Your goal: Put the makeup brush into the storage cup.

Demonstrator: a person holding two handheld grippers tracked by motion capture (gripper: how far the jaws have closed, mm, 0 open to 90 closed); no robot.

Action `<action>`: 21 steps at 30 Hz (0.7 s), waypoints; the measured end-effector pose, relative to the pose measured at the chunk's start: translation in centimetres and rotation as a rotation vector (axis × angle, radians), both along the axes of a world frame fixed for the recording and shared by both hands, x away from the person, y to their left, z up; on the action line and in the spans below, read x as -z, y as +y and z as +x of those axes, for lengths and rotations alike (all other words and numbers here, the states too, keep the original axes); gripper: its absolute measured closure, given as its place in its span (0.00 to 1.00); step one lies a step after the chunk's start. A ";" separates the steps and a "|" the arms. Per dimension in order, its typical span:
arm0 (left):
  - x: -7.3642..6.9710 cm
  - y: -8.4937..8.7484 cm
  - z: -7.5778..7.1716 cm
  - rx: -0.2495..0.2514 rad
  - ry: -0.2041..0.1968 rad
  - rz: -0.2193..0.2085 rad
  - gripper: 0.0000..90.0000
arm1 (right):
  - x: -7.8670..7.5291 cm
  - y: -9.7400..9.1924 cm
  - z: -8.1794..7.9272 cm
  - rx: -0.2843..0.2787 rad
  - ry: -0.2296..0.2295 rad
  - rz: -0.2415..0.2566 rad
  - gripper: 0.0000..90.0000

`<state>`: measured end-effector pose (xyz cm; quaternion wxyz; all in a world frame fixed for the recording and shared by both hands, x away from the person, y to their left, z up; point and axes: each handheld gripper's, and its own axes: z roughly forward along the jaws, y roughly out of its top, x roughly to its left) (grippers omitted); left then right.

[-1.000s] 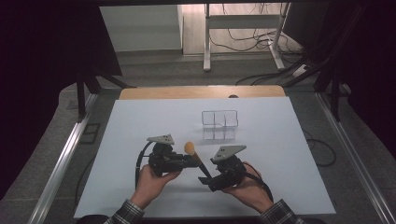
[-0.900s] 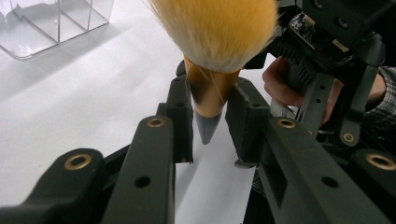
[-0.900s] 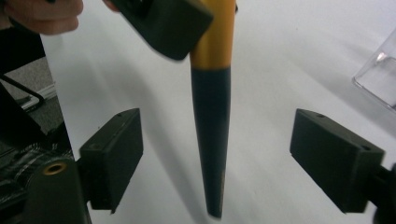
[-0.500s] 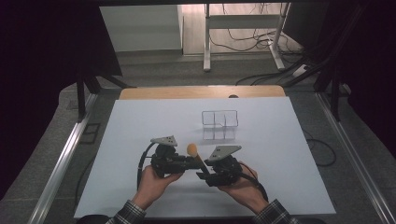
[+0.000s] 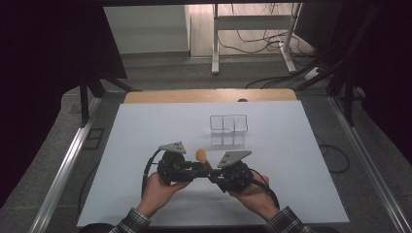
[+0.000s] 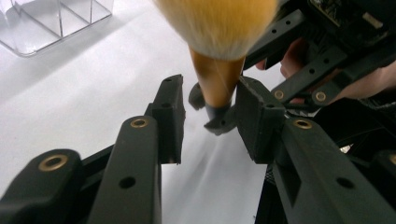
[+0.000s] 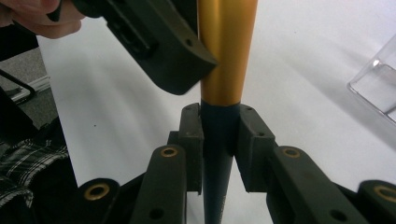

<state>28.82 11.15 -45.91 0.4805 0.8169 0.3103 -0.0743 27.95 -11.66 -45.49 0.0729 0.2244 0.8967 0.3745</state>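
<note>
Above the white worktop, the right gripper has its jaws clamped on the brush handle, while the left gripper straddles the gold ferrule, jaws apart.

1. The right gripper has its two black jaws closed on the dark handle of a brush, which rises straight up between them.
2. Just above the jaws the handle turns gold.
3. A black jaw of the left gripper touches the gold section from the upper left.
4. A clear plastic organizer sits well off to the right on the white table.
</note>
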 end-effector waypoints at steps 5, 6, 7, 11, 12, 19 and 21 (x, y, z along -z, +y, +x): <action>0.0 0.2 -0.1 -0.013 -0.020 0.020 0.55 | 0.0 -0.4 0.2 0.013 0.002 0.009 0.82; 0.0 0.2 -0.1 -0.014 -0.026 0.023 0.55 | 0.0 -0.4 0.2 0.013 0.002 0.009 0.82; -0.1 0.3 -0.2 -0.017 -0.028 0.032 0.51 | 0.0 -0.6 0.2 0.014 0.003 0.008 0.82; -0.1 0.5 -0.4 -0.026 -0.047 0.056 0.45 | 0.0 -0.7 0.2 0.017 0.005 0.009 0.82; -0.1 0.5 -0.4 -0.031 -0.053 0.062 0.42 | 0.0 -0.7 0.2 0.017 0.003 0.011 0.82; -0.1 0.9 -0.7 -0.053 -0.071 0.097 0.30 | -0.1 -1.0 0.3 0.024 0.001 0.019 0.82; 0.0 1.2 -0.7 -0.055 -0.067 0.101 0.27 | -0.1 -1.1 0.3 0.025 0.000 0.023 0.82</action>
